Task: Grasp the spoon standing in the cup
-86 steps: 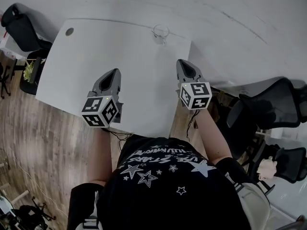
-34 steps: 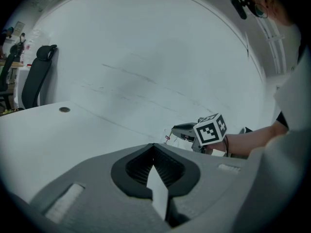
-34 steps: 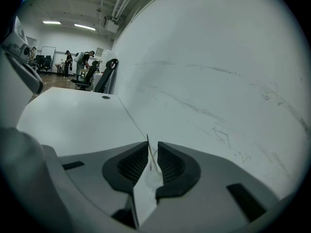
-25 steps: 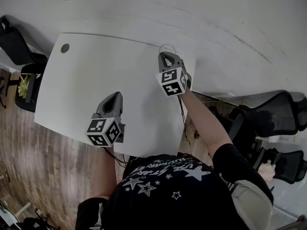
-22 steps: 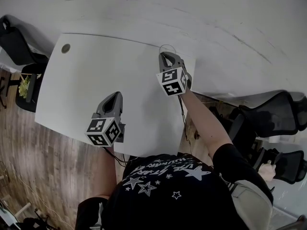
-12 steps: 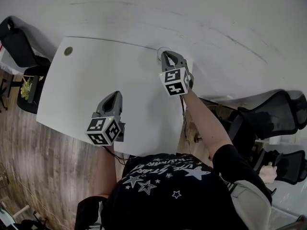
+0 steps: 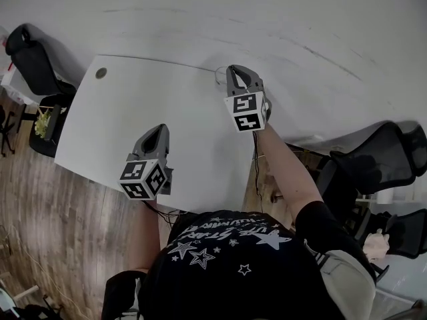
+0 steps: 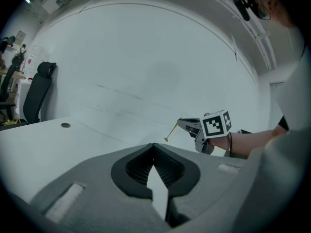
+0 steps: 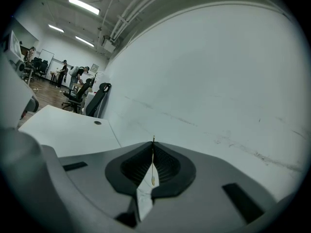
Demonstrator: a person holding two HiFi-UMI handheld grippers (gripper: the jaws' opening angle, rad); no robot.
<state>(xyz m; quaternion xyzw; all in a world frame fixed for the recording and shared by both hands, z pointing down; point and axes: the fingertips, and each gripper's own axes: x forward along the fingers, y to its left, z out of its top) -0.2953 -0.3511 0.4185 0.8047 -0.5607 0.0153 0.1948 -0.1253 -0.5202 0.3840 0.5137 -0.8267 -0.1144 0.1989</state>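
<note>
Two grey moulded-plastic grippers, each carrying a white cube (image 7: 245, 112) printed with black square markers, hang over a smooth white table (image 7: 113, 125) with rounded corners. The right gripper (image 7: 233, 69) sits at the table's far edge, close to the matte white wall (image 7: 300, 19). Its ribbed black rubber pads are pinched together on a very thin, gold-coloured metal spoon (image 9: 152, 165). In the right gripper view the wire-like handle runs straight down the seam between the pads, its tip poking out just above them and a small oval bowl at the lower end. In the left gripper view the spoon (image 8: 171, 132) slants down and to the left from the right gripper's tips, bowl lowest, seen against the wall. A clear glass cup (image 7: 217, 75) shows only as a faint curved rim just left of those tips in the head view; whether the spoon touches it cannot be told. The left gripper (image 8: 153, 145) hangs nearer the person, its jaws closed tip to tip and empty. A small round grey grommet (image 7: 101, 73) sits near the table's far left corner. Black mesh office chairs (image 7: 373, 159) stand on the wood-plank floor (image 7: 40, 205).
</note>
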